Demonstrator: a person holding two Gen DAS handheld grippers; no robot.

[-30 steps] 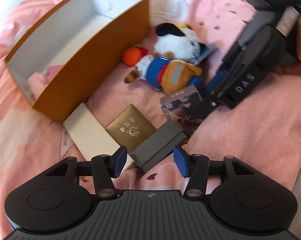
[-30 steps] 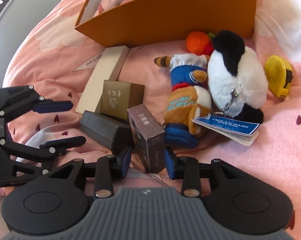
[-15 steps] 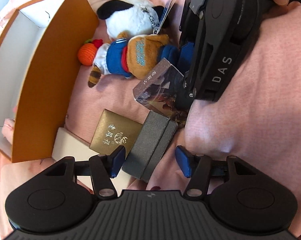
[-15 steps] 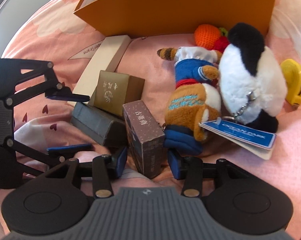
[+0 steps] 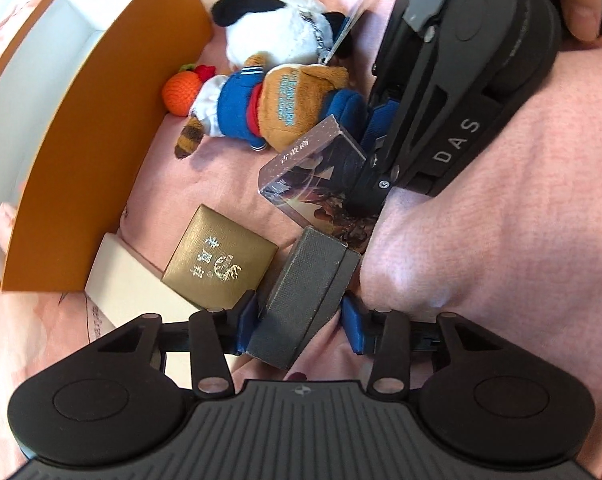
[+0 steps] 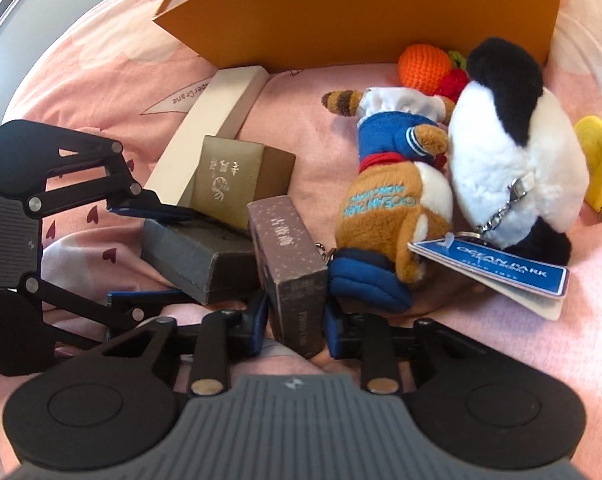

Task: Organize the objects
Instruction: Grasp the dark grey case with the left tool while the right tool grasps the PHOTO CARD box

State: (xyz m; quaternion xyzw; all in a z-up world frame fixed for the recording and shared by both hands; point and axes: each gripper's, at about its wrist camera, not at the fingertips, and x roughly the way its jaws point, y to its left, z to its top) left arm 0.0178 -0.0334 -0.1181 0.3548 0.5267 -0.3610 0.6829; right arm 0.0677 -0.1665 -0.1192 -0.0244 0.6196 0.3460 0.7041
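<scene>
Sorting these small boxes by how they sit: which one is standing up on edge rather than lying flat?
The purple-brown speckled card box stands on edge between the right gripper's closing jaws. The dark grey textured box, gold embossed box and long cream box lie flat.

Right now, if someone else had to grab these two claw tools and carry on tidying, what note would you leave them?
Left gripper: jaws closing around the grey case, right pad not yet touching.
Right gripper: jaws closing on the upright brown box.
Gold box, cream box, two plush toys, crochet orange and yellow tape measure lie on the pink bedding beside the orange box.
Done: nothing visibly packed.
Left: everything.
</scene>
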